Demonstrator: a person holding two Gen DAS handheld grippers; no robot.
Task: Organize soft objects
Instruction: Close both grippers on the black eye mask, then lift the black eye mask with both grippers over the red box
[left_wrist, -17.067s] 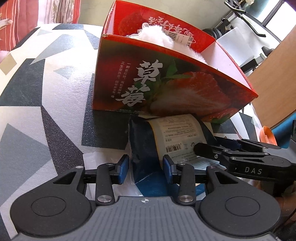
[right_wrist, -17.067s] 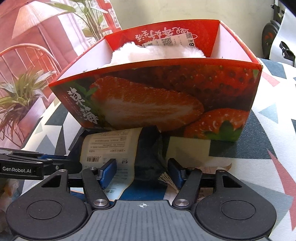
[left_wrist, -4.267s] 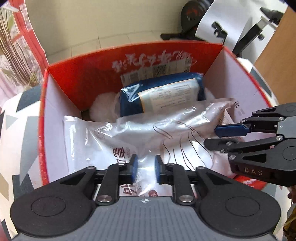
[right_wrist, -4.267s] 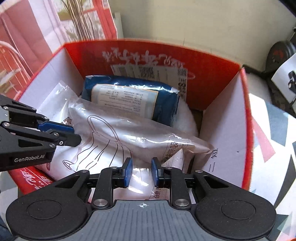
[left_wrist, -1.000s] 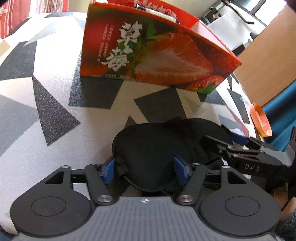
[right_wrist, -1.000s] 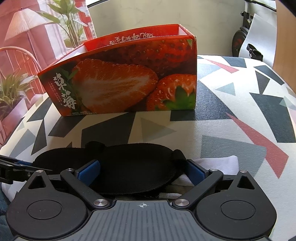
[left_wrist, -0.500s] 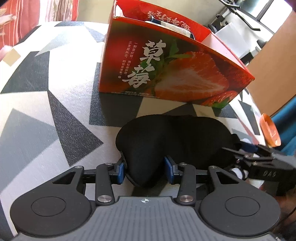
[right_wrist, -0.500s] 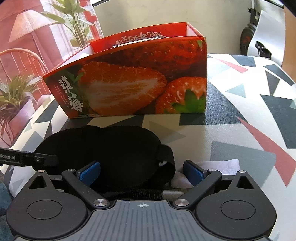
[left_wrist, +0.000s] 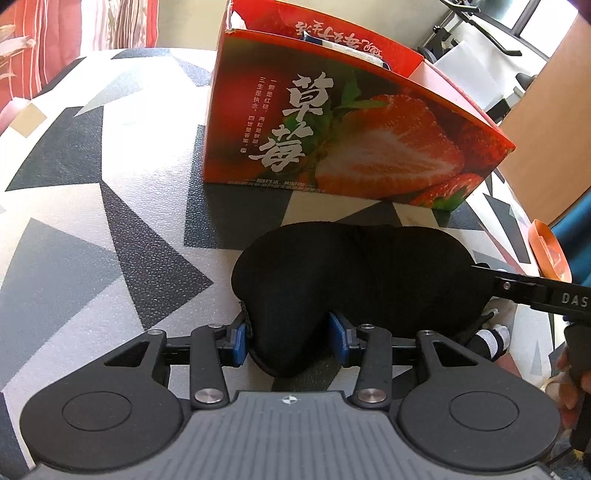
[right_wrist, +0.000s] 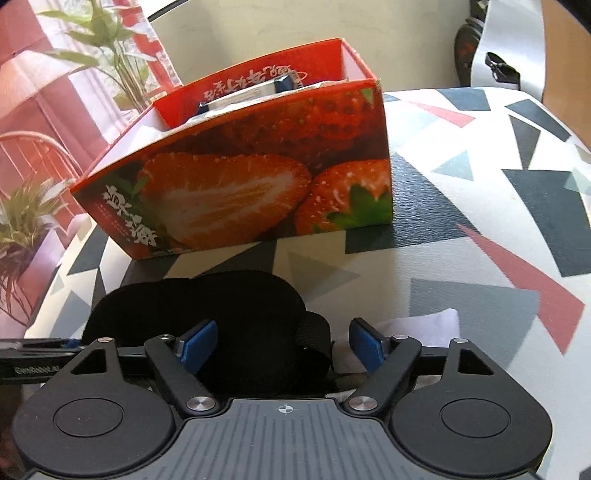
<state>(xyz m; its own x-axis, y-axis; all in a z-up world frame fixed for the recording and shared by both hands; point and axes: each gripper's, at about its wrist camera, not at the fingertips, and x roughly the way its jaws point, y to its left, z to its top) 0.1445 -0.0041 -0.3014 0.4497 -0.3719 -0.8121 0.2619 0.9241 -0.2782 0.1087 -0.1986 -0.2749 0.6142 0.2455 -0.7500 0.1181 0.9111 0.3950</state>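
A black padded eye mask (left_wrist: 354, 280) lies on the patterned tabletop in front of the red strawberry box (left_wrist: 332, 147). My left gripper (left_wrist: 290, 338) is shut on the mask's left lobe, with both blue pads pressed into it. My right gripper (right_wrist: 282, 345) straddles the eye mask (right_wrist: 207, 314) at its other end, where the strap is. Its jaws are closing. The left pad lies against the fabric and the right pad stands clear of the strap. The strawberry box (right_wrist: 258, 192) is open-topped, and a blue packet (right_wrist: 258, 92) shows inside.
A white cloth (right_wrist: 424, 321) lies under the mask's right end. A small white-and-black sock-like piece (left_wrist: 491, 338) lies below the right gripper (left_wrist: 532, 288). An orange dish (left_wrist: 546, 251) sits at the table's right edge. The left gripper (right_wrist: 37, 354) shows at the far left.
The left jaws have closed onto the mask's left lobe. The right jaws have narrowed around its other end. The box now looks larger and nearer in both views.
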